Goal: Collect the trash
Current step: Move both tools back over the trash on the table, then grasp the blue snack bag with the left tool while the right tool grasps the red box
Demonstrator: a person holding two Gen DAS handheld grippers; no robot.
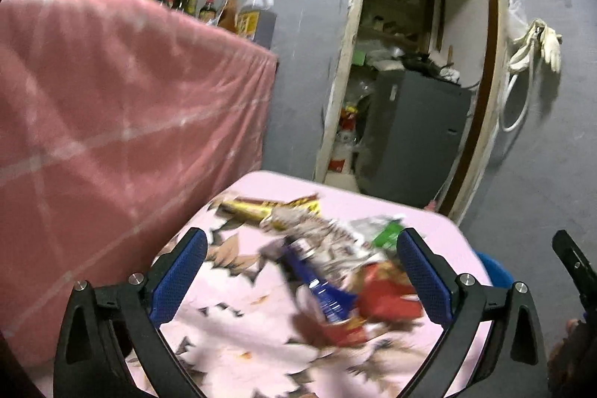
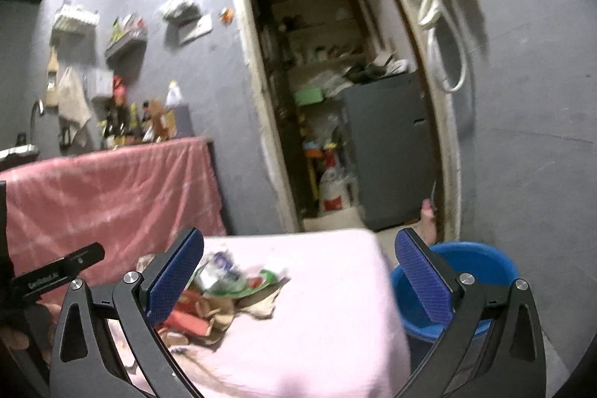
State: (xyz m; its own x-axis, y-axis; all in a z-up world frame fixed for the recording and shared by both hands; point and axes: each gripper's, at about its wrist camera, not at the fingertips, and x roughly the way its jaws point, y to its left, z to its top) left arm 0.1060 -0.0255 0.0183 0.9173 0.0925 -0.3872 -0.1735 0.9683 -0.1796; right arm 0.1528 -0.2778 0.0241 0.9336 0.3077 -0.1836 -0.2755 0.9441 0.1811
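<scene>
A heap of trash lies on a small table covered in pink cloth [image 1: 231, 342]: a gold wrapper [image 1: 257, 207], a blue wrapper [image 1: 321, 290], a red packet [image 1: 388, 297] and a green scrap [image 1: 390, 234]. My left gripper [image 1: 303, 237] hangs over the heap, open wide, with nothing touching its blue pads [image 1: 179, 278]. In the right wrist view the same heap [image 2: 224, 286] sits low on the left, beside the left finger of my right gripper [image 2: 300, 235]. That gripper is open and empty. A blue bucket [image 2: 485, 267] stands on the floor at the table's right edge.
A red-pink cloth covers a counter [image 1: 112, 118] on the left, with bottles [image 1: 257, 13] on top. Ahead, a doorway [image 2: 335, 99] leads to a grey cabinet [image 2: 388, 144] and cluttered shelves. Gloves and a hose [image 1: 537, 43] hang on the grey wall. A person's foot [image 2: 425, 222] shows by the door.
</scene>
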